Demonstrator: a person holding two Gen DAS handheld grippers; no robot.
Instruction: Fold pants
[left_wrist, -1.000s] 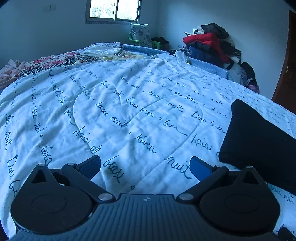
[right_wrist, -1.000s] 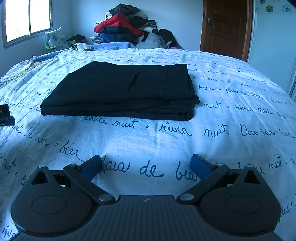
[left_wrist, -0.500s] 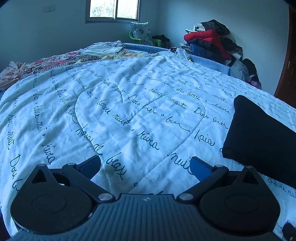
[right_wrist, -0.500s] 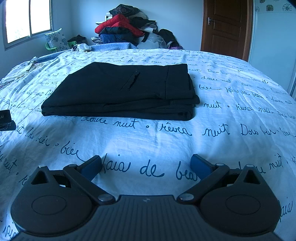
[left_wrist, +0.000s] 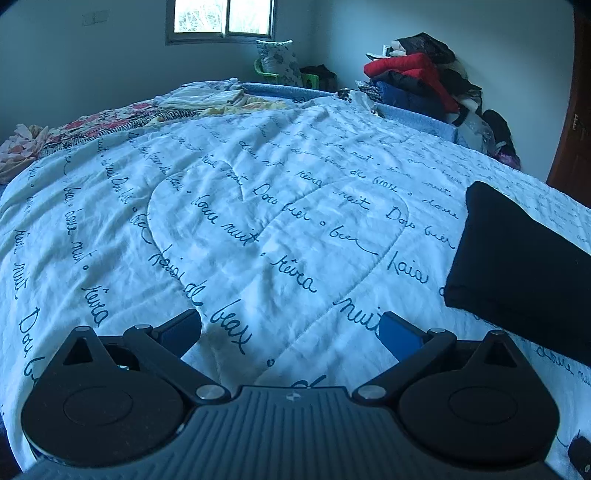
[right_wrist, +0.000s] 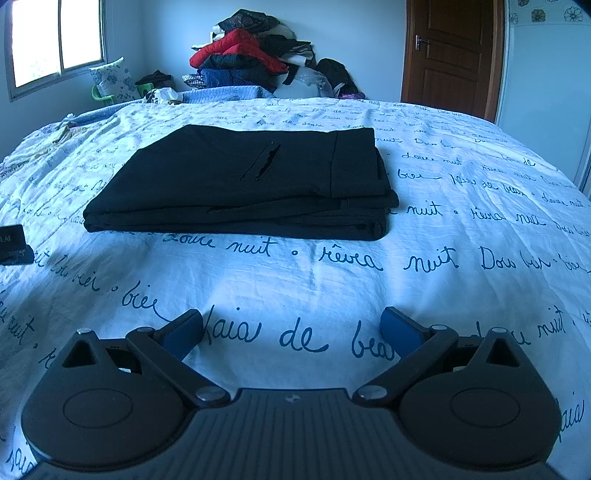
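The black pants (right_wrist: 251, 181) lie folded into a flat rectangle on the white bedspread with blue script (right_wrist: 332, 280), in the middle of the right wrist view. Their left end shows at the right edge of the left wrist view (left_wrist: 524, 266). My right gripper (right_wrist: 291, 328) is open and empty, low over the bedspread, well in front of the pants. My left gripper (left_wrist: 290, 330) is open and empty over bare bedspread (left_wrist: 258, 221), to the left of the pants. Part of the left gripper shows as a black block at the left edge of the right wrist view (right_wrist: 13, 245).
A pile of clothes with a red jacket (right_wrist: 240, 48) sits at the far side of the bed. Folded linens and floral fabric (left_wrist: 155, 110) lie at the far left. A brown door (right_wrist: 450, 55) stands at the back right, a window (left_wrist: 221, 18) at the back left.
Both grippers have shifted only slightly; the left wrist view swung a little and the pants edge sits marginally farther right. The pants have not moved.
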